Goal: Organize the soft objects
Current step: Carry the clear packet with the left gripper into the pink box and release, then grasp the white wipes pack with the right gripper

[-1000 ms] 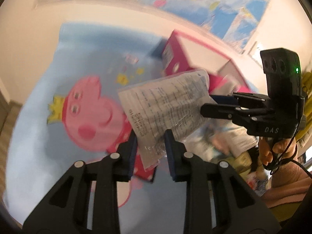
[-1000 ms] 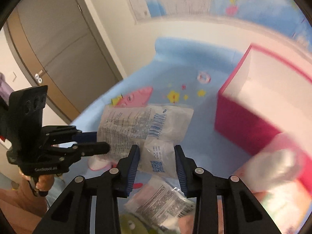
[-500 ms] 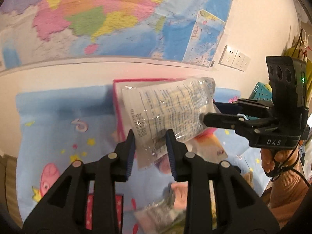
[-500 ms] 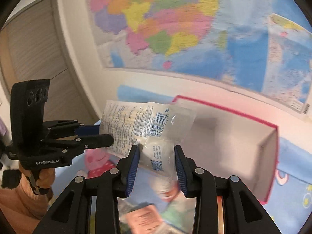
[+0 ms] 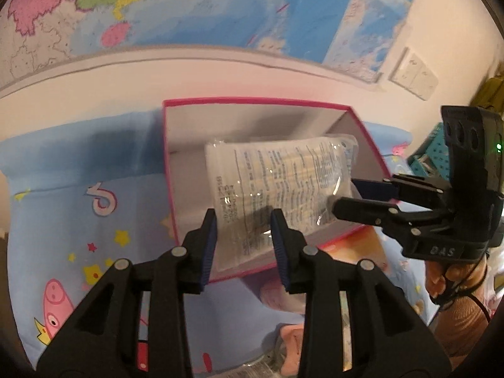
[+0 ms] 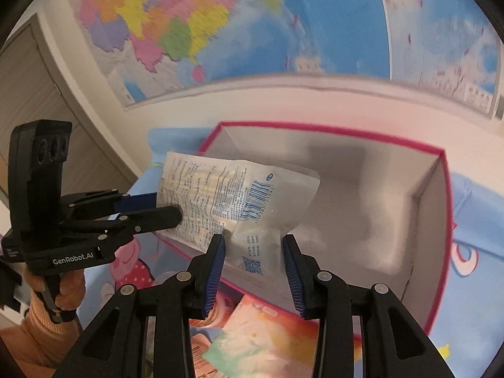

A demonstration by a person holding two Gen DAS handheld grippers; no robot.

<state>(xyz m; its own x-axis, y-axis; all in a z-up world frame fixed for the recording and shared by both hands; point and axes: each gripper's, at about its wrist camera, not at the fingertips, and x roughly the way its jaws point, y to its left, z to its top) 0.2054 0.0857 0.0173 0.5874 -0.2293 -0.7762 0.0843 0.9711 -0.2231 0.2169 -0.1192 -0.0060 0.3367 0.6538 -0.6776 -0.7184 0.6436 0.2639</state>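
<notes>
Packet [image 5: 277,189] now over pink box [image 5: 189,104]; left hand-held gripper [image 5: 244,230] and right hand-held gripper [image 6: 253,253] each pinch opposite ends.

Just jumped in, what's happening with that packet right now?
Both grippers hold one clear packet between them, the left gripper on one end and the right gripper on the other. It hangs over the open pink box, whose inside looks bare where visible. More soft packs lie on the blue sheet in front of the box.
</notes>
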